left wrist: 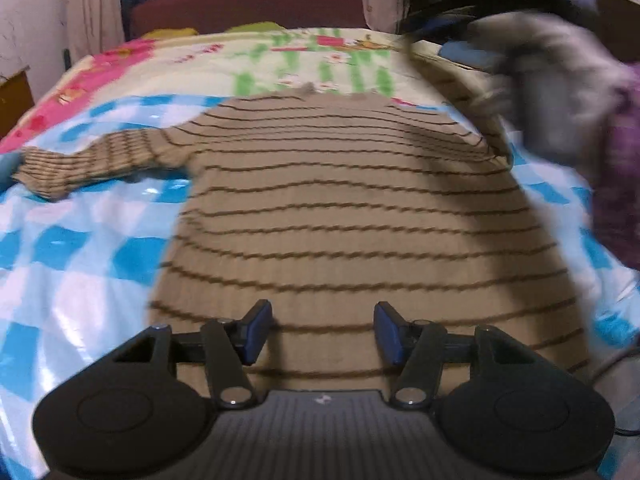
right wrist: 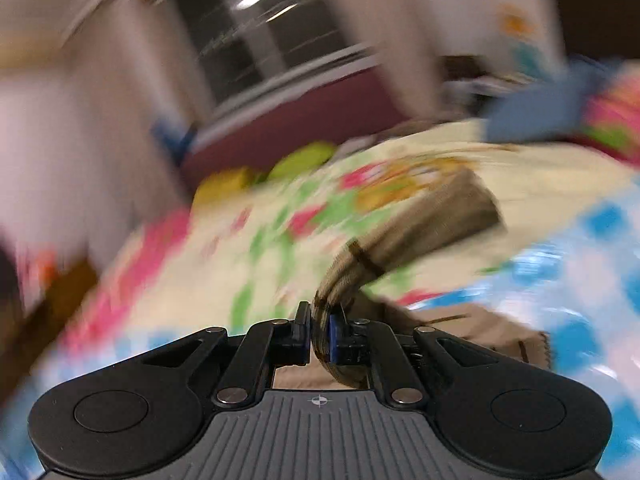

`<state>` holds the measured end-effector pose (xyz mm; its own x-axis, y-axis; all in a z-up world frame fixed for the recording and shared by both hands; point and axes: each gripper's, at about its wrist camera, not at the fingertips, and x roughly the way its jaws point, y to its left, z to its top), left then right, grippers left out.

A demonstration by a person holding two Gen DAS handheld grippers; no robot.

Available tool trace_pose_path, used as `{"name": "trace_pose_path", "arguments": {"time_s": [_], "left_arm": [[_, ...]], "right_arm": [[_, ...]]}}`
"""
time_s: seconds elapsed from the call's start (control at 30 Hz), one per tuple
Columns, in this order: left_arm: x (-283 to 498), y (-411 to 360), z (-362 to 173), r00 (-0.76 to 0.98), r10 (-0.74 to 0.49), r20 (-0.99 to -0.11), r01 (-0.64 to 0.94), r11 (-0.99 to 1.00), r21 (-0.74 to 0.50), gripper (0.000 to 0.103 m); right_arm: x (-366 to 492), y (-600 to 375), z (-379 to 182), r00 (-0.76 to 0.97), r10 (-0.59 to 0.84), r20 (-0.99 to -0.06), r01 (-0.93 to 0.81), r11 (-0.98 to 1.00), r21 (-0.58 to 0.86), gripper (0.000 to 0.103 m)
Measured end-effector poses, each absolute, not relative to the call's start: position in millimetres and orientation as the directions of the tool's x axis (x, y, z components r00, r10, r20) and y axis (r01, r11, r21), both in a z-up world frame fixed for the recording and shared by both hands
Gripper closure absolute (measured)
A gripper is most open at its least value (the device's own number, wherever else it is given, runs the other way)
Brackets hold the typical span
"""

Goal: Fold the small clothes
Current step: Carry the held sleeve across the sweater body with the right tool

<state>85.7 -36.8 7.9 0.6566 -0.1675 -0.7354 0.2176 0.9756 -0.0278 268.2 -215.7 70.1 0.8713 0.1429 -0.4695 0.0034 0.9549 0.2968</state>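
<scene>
A small tan sweater (left wrist: 340, 200) with thin dark stripes lies flat on the bed, one sleeve (left wrist: 80, 160) stretched out to the left. My left gripper (left wrist: 323, 330) hovers over the sweater's lower part, its jaws wide apart with only flat fabric below them. The other sleeve (right wrist: 420, 232) is lifted off the bed and pinched in my right gripper (right wrist: 319, 336), whose blue pads are shut on its fabric. In the left wrist view the right gripper (left wrist: 560, 92) is a grey blur at the upper right, above the sweater's shoulder.
The bed carries a blue-and-white checked sheet (left wrist: 80, 248) near me and a flowered quilt (left wrist: 280, 60) beyond. A dark red headboard (left wrist: 248, 4) stands at the back. A purple garment (left wrist: 616, 184) hangs at the right edge. A blue object (right wrist: 532, 116) lies far right.
</scene>
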Motion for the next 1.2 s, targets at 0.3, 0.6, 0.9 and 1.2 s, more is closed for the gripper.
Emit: {"name": "trace_pose_path", "arguments": {"time_s": [0.3, 0.6, 0.9, 1.2], "left_arm": [[85.7, 2.7, -11.1, 0.665, -0.172, -0.727, 0.160, 0.983, -0.086, 0.042], [84.5, 20.2, -8.1, 0.678, -0.220, -0.702, 0.151, 0.976, -0.159, 0.042], [82.2, 31.7, -2.2, 0.704, -0.230, -0.672, 0.139, 0.973, -0.186, 0.042], [86.9, 74.5, 10.9, 0.724, -0.248, -0.643, 0.064, 0.953, -0.296, 0.042]], "right_arm": [[281.6, -95.4, -14.1, 0.744, 0.103, -0.661, -0.223, 0.969, -0.101, 0.085], [284.7, -62.2, -7.6, 0.723, 0.126, -0.679, -0.350, 0.915, -0.203, 0.081], [303.4, -58.8, 19.2, 0.737, 0.163, -0.656, -0.305, 0.946, -0.108, 0.099], [296.1, 24.2, 36.8, 0.645, 0.301, -0.702, -0.541, 0.829, -0.142, 0.083]]}}
